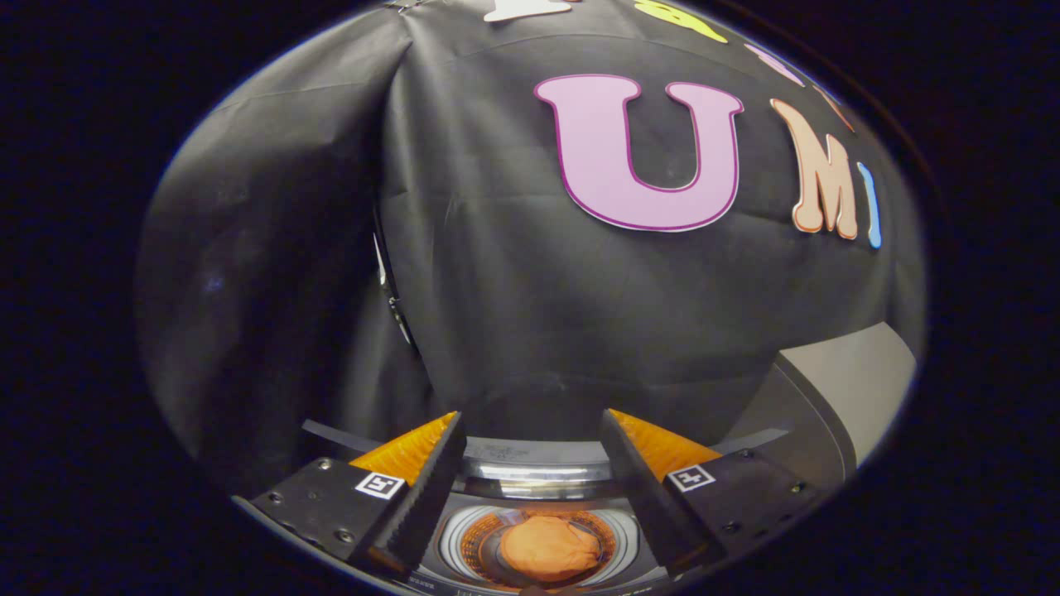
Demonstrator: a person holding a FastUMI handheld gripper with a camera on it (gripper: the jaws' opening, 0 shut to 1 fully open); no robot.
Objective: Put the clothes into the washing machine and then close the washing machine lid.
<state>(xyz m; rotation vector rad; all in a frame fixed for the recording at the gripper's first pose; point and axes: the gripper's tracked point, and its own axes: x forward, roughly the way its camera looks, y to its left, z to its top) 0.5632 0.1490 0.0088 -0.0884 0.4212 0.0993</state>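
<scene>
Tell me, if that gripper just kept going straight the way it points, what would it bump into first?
Probably the black cloth wall. The open gripper points over the washing machine's rim, while the orange clothes lie below between the fingers. Depth is unclear.

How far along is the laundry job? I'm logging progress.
Done: the orange cloth lies down in the washing machine drum, below the fingers. In hand: nothing; the gripper is open and empty above the opening. Left: closing the lid, which stands raised at the right.
</scene>
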